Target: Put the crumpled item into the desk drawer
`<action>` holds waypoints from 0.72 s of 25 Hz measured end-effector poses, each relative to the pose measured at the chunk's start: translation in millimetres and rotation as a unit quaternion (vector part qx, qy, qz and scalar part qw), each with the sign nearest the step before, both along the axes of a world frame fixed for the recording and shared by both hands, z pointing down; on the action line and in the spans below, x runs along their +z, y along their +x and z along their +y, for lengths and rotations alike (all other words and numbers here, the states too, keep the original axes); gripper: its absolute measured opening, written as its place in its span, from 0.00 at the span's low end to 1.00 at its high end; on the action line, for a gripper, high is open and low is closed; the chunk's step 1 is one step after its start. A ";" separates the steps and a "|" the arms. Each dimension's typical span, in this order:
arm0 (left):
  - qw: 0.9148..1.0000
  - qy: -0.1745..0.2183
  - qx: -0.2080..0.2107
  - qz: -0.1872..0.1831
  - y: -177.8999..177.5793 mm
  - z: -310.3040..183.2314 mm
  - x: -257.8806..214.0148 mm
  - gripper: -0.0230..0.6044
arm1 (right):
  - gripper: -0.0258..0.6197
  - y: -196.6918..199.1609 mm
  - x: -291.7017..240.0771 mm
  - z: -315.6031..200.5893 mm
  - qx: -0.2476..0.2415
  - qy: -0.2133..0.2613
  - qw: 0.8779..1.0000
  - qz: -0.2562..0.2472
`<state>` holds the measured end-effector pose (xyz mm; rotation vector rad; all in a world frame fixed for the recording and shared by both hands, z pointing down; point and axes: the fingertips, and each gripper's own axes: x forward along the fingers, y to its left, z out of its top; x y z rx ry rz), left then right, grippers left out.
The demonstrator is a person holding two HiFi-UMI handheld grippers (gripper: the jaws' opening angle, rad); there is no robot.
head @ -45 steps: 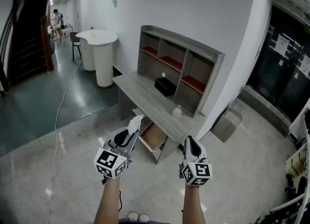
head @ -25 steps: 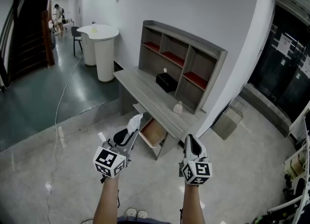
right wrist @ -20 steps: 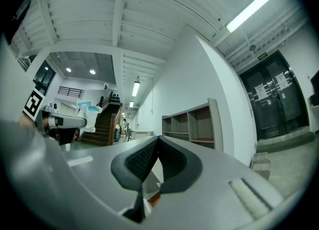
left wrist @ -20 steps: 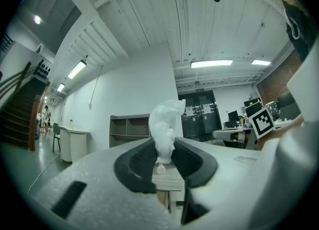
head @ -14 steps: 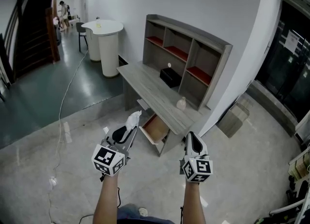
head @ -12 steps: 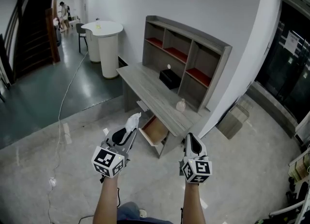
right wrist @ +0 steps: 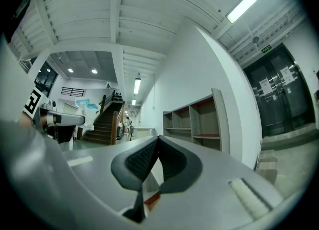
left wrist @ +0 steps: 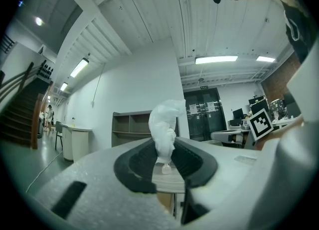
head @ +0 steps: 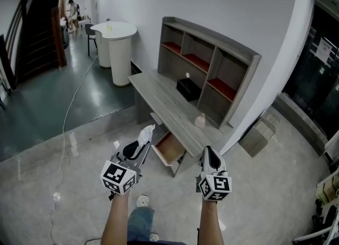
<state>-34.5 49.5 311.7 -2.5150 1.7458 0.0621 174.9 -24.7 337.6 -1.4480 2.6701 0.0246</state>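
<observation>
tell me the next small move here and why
Probably carry the left hand-held gripper forward and down toward the drawer. Its jaws are clamped on the crumpled item, and the drawer under the desk stands open but well ahead of it.

Bright, even indoor light comes from ceiling strip lights, and the polished floor carries a soft sheen. Every view bows strongly at its edges. Both gripper views fade into a dark round vignette, with a blurred near foreground
</observation>
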 end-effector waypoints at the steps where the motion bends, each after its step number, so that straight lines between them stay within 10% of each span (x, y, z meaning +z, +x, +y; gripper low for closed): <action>1: 1.000 0.000 0.001 0.001 -3.1 -9.1 2.5 0.16 | 0.06 -3.4 2.3 -8.7 0.001 -0.001 1.000 0.001; 18: 0.998 0.001 0.069 0.000 -75.4 -209.8 -2.3 0.16 | 0.06 -83.3 -5.4 -184.1 0.047 0.003 0.999 0.013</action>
